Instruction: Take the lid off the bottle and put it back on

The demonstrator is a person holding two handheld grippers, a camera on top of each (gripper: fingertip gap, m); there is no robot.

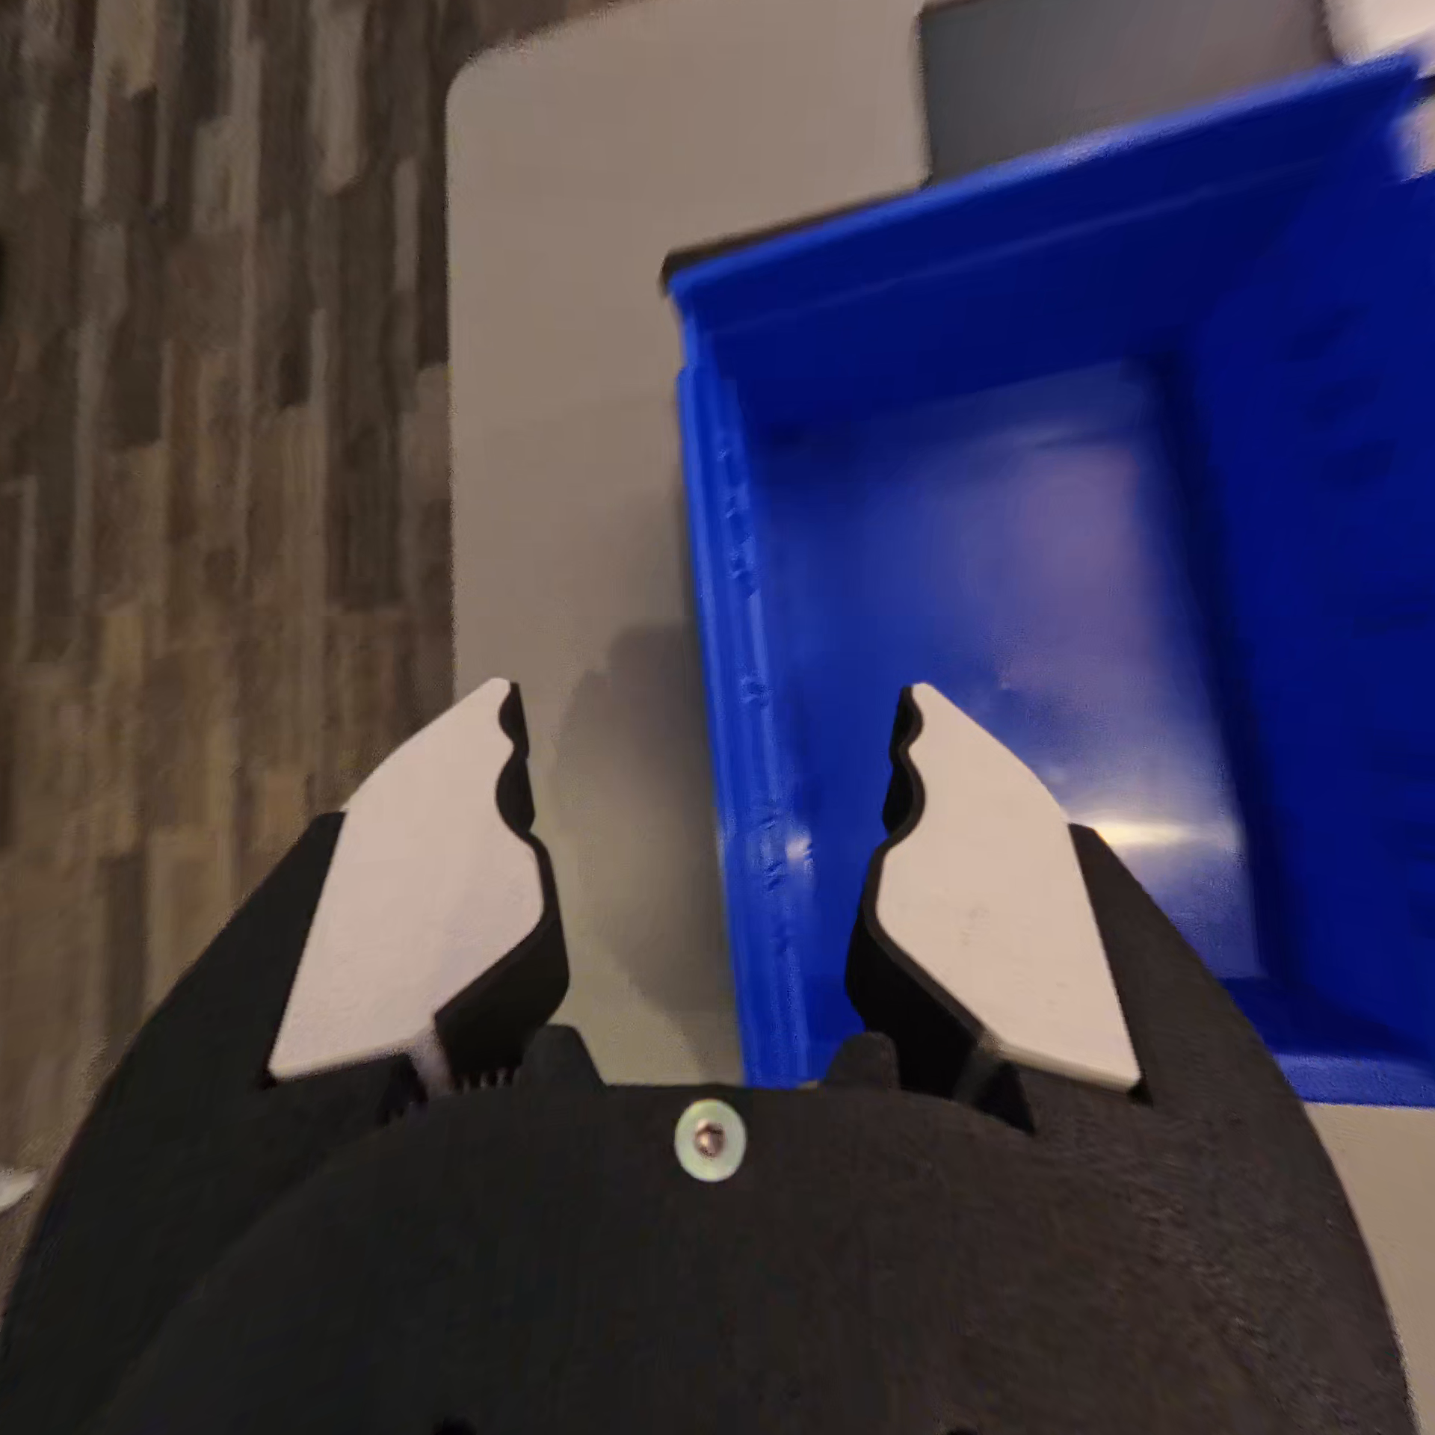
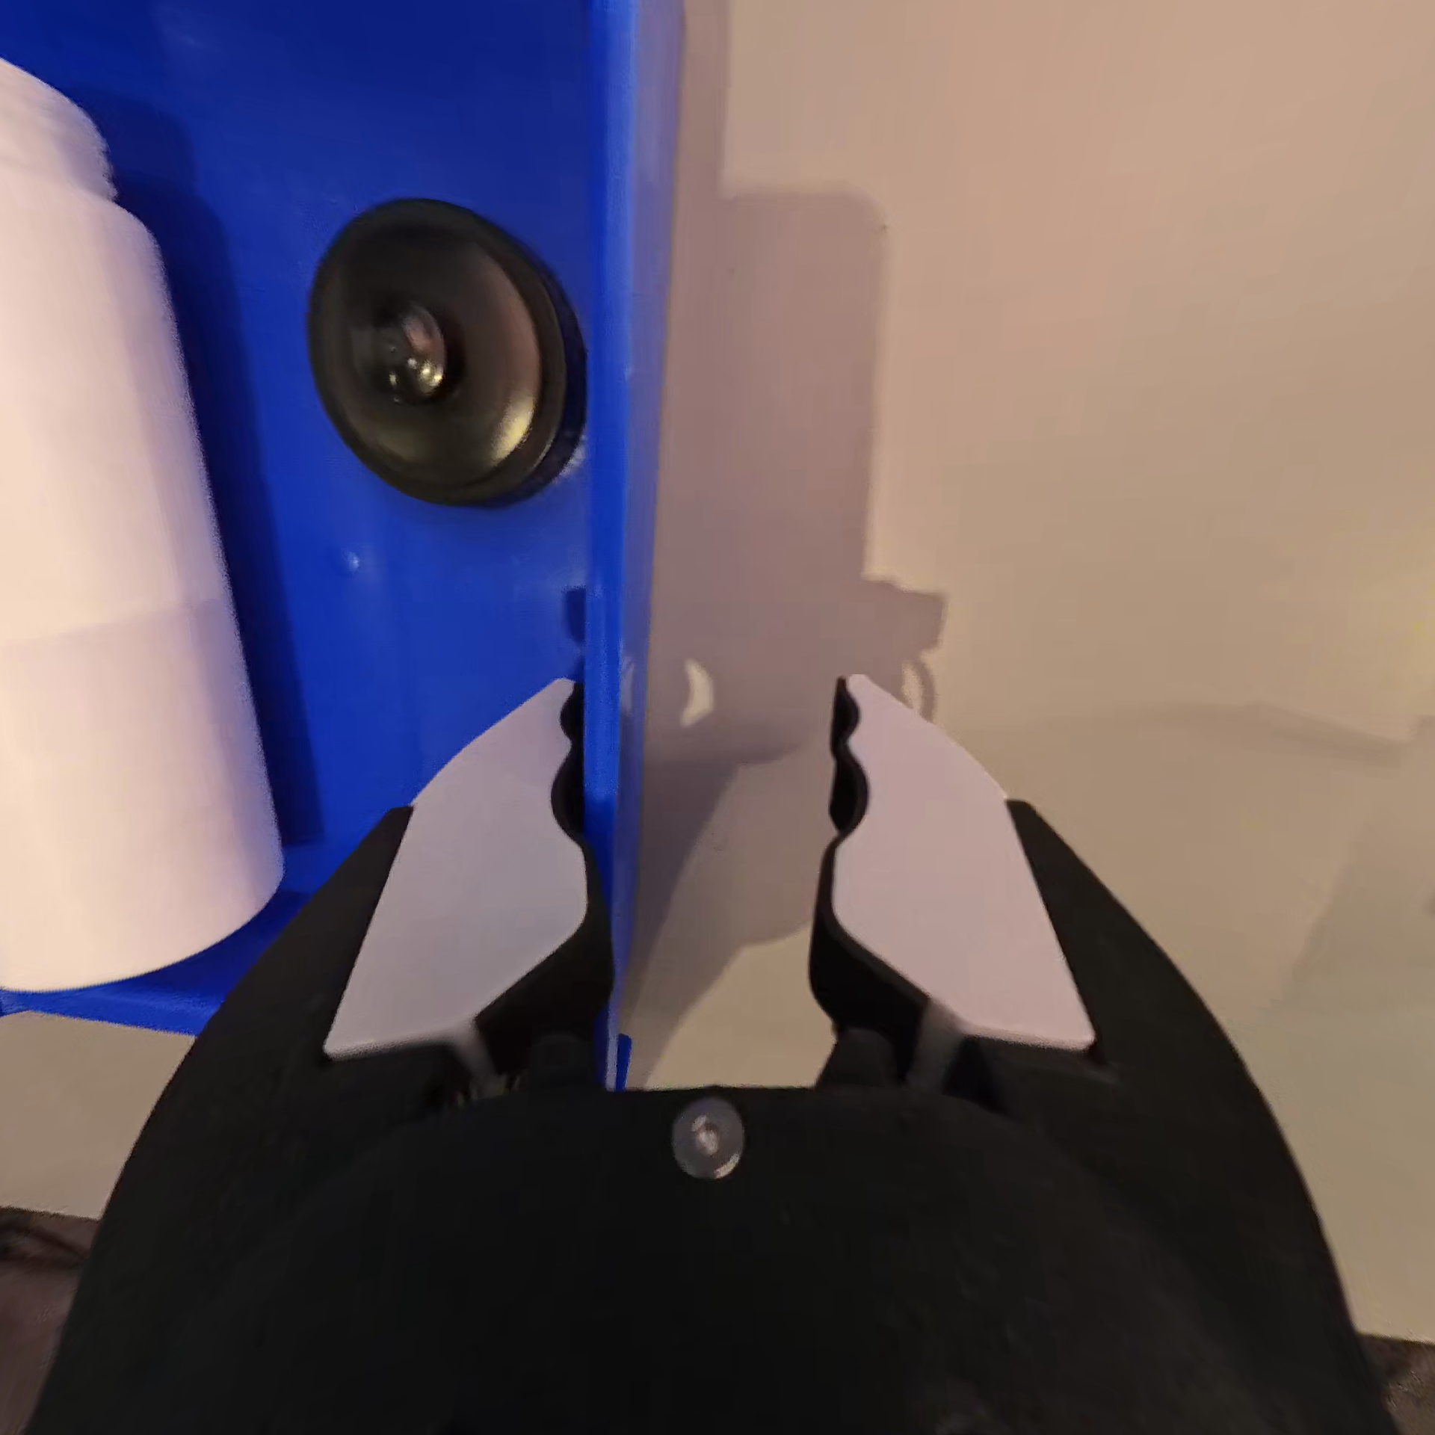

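Bottle (image 2: 116,582), white, lies on its side inside blue bin (image 2: 435,116), along the bin's left part in the right wrist view; threaded neck points to the bin's far end, so lid appears already off. Black round lid (image 2: 443,349) lies on bin floor beside the bottle, close to the bin's right wall.

Right gripper (image 2: 703,691): released, holds nothing; jaws straddle the bin's right wall, one finger inside, one outside. Risk: closing here would clamp the wall, not the lid, and could drag or tip the bin. Wall also blocks a side approach to lid; top-down entry likely req'd.

Left gripper (image 1: 710,695): spread apart, empty, over the bin's left rim. Bin floor seen there is bare. Bottle is loose, may roll if nudged w/o support.

Bin sits on a pale table (image 1: 559,388); patterned floor (image 1: 194,466) beyond the table's left edge.
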